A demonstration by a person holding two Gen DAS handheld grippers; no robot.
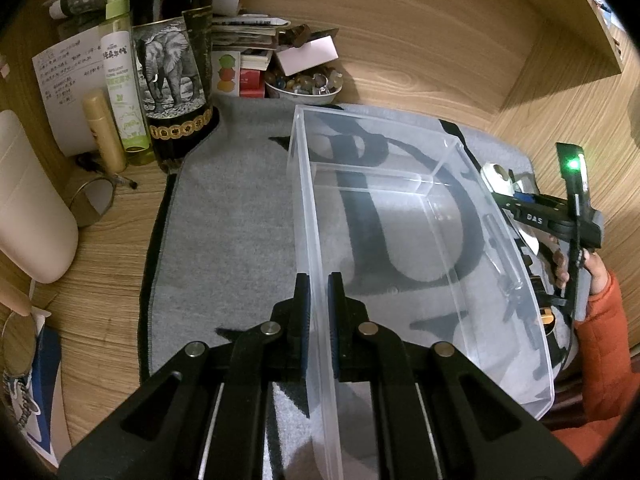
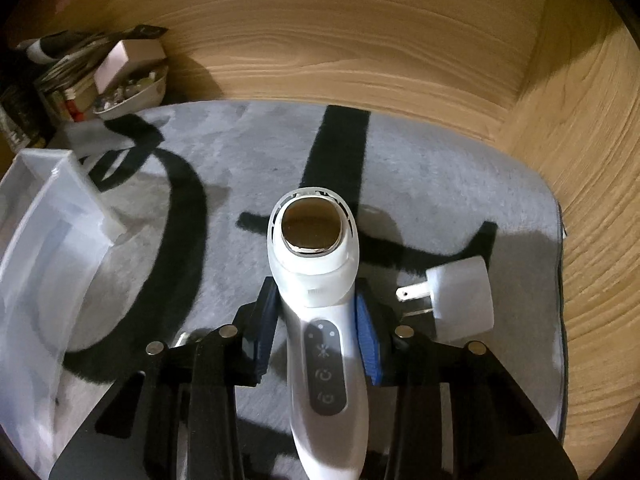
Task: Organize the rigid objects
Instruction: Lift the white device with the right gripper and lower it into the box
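A clear plastic bin [image 1: 420,216] stands empty on the grey mat [image 1: 232,216]. My left gripper [image 1: 319,288] is shut on the bin's left wall, one finger on each side. My right gripper [image 2: 316,308] is shut on a white handheld device [image 2: 316,280] with a round metal head and a dark button panel, held above the mat [image 2: 440,184]. The bin's corner [image 2: 52,208] shows at the left of the right wrist view. The right gripper [image 1: 516,204] with the device's head also shows beyond the bin's right wall.
A white plug adapter [image 2: 456,296] lies on the mat right of the device. A dark elephant-label bottle [image 1: 172,64], a green spray bottle [image 1: 120,76], a small tube [image 1: 104,132] and a bowl of trinkets [image 1: 304,84] stand at the back left. Wooden walls enclose the desk.
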